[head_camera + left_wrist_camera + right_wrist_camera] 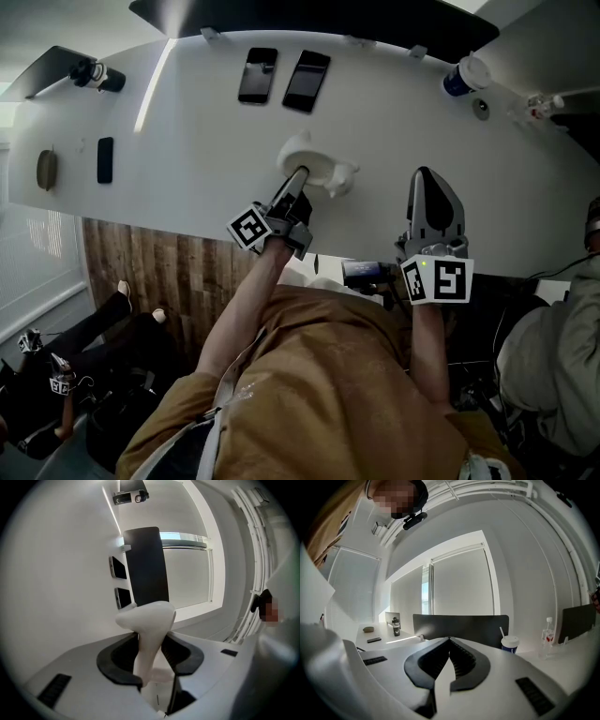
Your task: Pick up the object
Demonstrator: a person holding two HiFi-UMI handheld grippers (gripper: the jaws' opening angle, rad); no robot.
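L hand-held gripper [300,176] pinches the white object [319,161] at the bench [187,197], so the grab's done. Can't confirm lift-off yet. R hand-held gripper [427,180] is pressed together, empty, just beside.

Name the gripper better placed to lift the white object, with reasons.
Left. The left gripper is closed on the white object, with its pads pressing on the object's sides. The right gripper sits apart to the side, its jaws together and empty.
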